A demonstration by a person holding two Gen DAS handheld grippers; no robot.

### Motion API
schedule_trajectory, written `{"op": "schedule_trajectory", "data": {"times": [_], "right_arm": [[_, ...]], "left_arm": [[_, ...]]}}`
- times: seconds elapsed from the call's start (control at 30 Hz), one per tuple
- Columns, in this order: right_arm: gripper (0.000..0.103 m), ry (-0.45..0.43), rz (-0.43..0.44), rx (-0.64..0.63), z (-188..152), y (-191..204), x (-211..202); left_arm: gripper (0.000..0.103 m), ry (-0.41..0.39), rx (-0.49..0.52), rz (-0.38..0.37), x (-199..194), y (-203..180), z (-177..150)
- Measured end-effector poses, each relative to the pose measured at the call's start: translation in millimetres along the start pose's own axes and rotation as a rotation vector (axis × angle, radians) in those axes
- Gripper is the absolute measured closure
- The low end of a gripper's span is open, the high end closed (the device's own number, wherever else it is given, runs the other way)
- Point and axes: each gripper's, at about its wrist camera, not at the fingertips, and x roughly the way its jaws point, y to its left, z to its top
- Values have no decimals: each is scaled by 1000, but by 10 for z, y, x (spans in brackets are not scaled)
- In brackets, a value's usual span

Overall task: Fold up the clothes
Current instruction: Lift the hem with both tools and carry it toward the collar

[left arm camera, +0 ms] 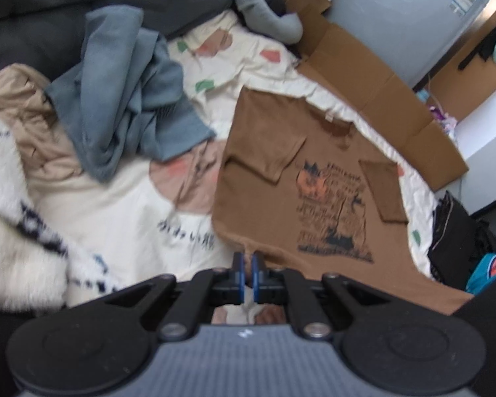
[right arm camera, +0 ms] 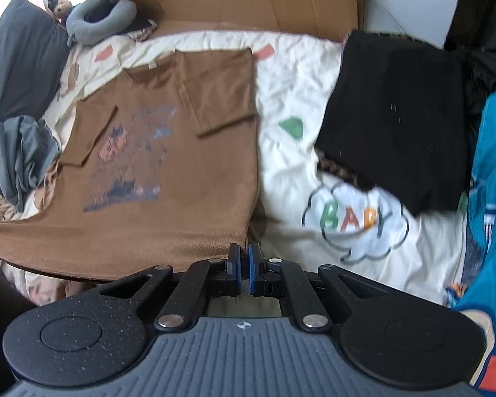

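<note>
A brown T-shirt point(left arm camera: 268, 195) with a dark print lies face up on the cream bed sheet point(left arm camera: 115, 211), both sleeves folded inward over the chest. My left gripper point(left arm camera: 247, 258) is shut on the shirt's bottom hem at its left corner, and the cloth rises off the bed there. In the right wrist view the same brown T-shirt point(right arm camera: 168, 178) spreads to the upper left. My right gripper point(right arm camera: 244, 251) is shut on the hem at the shirt's right corner, with the hem edge lifted between the two grippers.
A crumpled blue-grey garment point(left arm camera: 125, 99), a tan garment point(left arm camera: 26, 112) and a white fuzzy blanket point(left arm camera: 13, 231) lie left of the shirt. Flattened cardboard point(left arm camera: 373, 76) and a grey neck pillow point(left arm camera: 268, 13) line the far side. A folded black garment point(right arm camera: 396, 115) lies right, beside a teal garment point(right arm camera: 492, 205).
</note>
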Motion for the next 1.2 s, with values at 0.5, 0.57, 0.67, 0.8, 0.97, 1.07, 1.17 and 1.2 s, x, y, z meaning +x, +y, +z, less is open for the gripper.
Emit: {"op": "schedule_trajectory", "data": {"times": [0.5, 0.57, 0.67, 0.8, 0.97, 1.07, 1.17, 1.2], "right_arm": [[101, -126, 13, -3, 921, 221, -306], [101, -132, 14, -16, 1034, 251, -295], [101, -138, 26, -31, 1193, 276, -261], [101, -152, 36, -40, 1402, 277, -202], [101, -162, 48, -46, 1629, 276, -108], [101, -163, 46, -49, 1757, 298, -27], [101, -168, 44, -47, 1898, 322, 62], [101, -169, 43, -46, 1952, 327, 103]], "left_arm": [[99, -113, -11, -68, -140, -176, 759], [99, -115, -12, -66, -126, -185, 839], [99, -116, -10, -57, -97, -201, 950], [99, -114, -28, -52, -30, -229, 1100], [99, -108, -22, -46, 147, -265, 1298], [99, -104, -27, -53, 280, -280, 1420], [99, -102, -32, -59, 409, -278, 1546], [99, -102, -29, -61, 452, -284, 1593]]}}
